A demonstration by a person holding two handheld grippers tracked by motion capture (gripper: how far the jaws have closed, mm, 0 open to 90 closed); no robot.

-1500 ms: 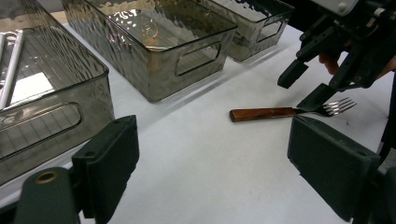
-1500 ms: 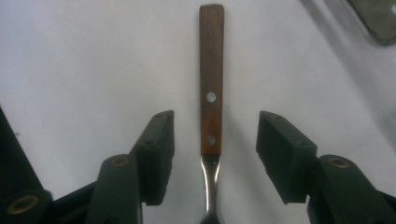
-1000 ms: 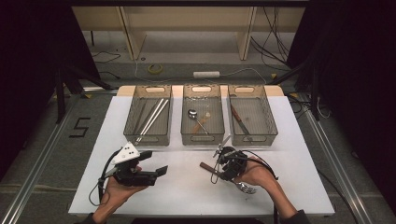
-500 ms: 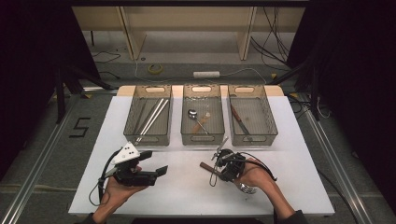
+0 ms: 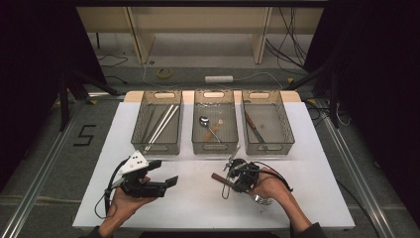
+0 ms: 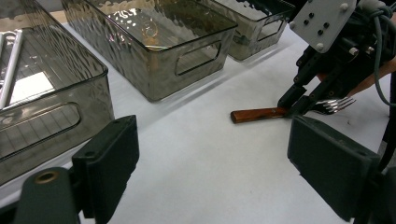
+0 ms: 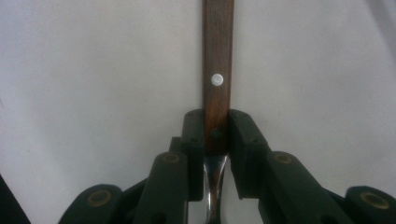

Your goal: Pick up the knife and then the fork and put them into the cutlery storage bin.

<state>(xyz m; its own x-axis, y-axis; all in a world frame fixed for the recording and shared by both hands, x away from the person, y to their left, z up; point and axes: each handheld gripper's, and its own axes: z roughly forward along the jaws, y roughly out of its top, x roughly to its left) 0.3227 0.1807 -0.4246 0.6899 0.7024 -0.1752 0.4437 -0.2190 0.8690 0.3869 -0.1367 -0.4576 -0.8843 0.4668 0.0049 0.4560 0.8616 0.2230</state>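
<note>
only readable mark: a black "5" [image 5: 85, 135] on the floor left of the table [image 5: 198, 203]; no brand or label legible on the trays or tools

fork [image 6: 261, 113]: brown wooden handle with a round metal rivet, steel neck and tines. lies flat on the white table, in front of the middle tray [image 5: 214, 120] and well clear of it, handle end pointing toward the left gripper [image 6: 210, 172]

right gripper [image 7: 216, 140]: jaws have just been closing, now pinching the fork at the handle end nearest the neck, pads pressed on both sides of the wood; tines stick out behind the jaws in the left gripper view

left gripper: jaws spread wide, nothing between them, held above the table at its left front, aimed at the fork

trays: left tray [image 5: 158, 121] holds long metal sticks, middle holds a spoon [image 5: 209, 126], right tray [image 5: 267, 120] holds a wooden-handled knife [image 5: 252, 125]
</note>
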